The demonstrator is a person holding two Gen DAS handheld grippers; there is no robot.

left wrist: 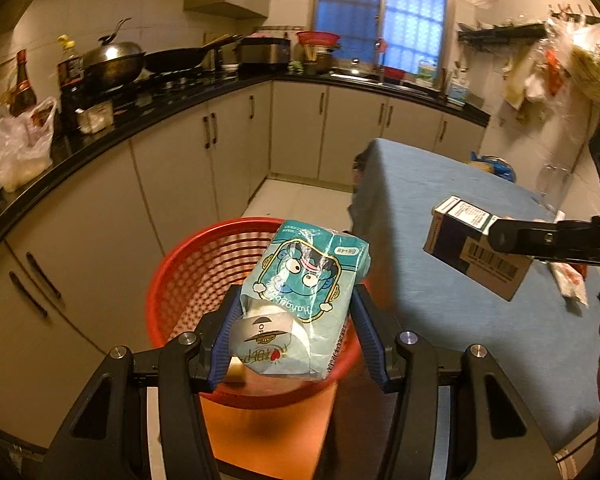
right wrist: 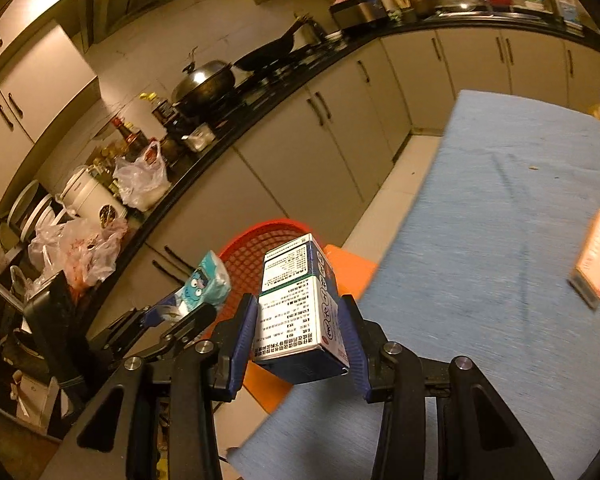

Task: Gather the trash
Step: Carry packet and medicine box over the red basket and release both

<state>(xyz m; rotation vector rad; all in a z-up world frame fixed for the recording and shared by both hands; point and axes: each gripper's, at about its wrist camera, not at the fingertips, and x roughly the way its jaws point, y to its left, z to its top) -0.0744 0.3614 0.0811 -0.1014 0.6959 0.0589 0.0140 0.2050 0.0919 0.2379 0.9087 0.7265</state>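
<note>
Clamped between the blue pads of the left gripper (left wrist: 296,300): a teal cartoon-printed tissue pack (left wrist: 300,292), held above the red mesh basket (left wrist: 192,272) on an orange stool (left wrist: 268,428). Gripped in the right gripper (right wrist: 298,316), jaws narrowed on its sides: a blue-and-white medicine box (right wrist: 296,312), poised beside the blue-clothed table (right wrist: 500,208). Left lying on the cloth: an orange carton (right wrist: 596,256).

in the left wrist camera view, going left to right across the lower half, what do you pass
Red mesh basket → teal tissue pack held in the left gripper → blue and white carton held in the right gripper, over the blue-clothed table.
</note>
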